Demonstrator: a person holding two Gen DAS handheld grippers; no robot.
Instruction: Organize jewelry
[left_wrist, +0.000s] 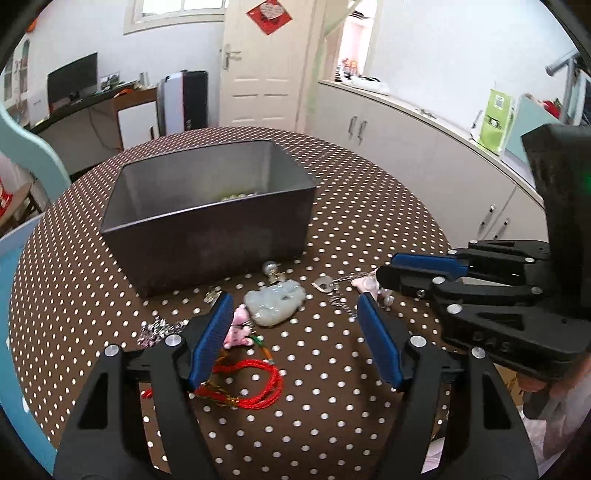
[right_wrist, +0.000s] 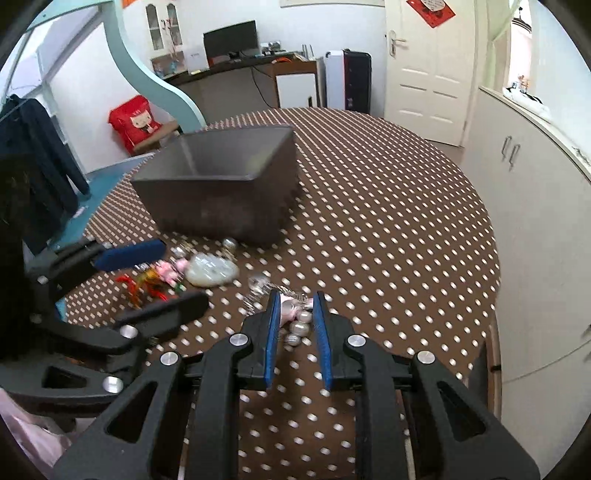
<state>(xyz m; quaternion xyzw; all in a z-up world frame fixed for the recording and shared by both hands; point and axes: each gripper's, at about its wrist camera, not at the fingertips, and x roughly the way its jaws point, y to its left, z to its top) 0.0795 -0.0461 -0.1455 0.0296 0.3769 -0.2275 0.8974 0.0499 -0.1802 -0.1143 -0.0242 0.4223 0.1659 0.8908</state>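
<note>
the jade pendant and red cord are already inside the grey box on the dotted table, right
Not quite. The jade pendant and red cord still lie on the dotted table, in front of the grey box, not inside it. The left wrist view shows this.

A dark grey box (left_wrist: 207, 221) stands open on the dotted worktop (left_wrist: 332, 369), pale beads (left_wrist: 236, 195) just showing inside. In front of it the jewelry lies loose — a pale green jade pendant (left_wrist: 275, 302), a pink charm (left_wrist: 238, 330) touching it, a red cord (left_wrist: 255, 384) coiled nearer, a silver chain (left_wrist: 160, 328) to the left. Farther right, a pink-and-pearl piece (right_wrist: 297, 319) lies on a second chain (left_wrist: 341, 301).
</note>
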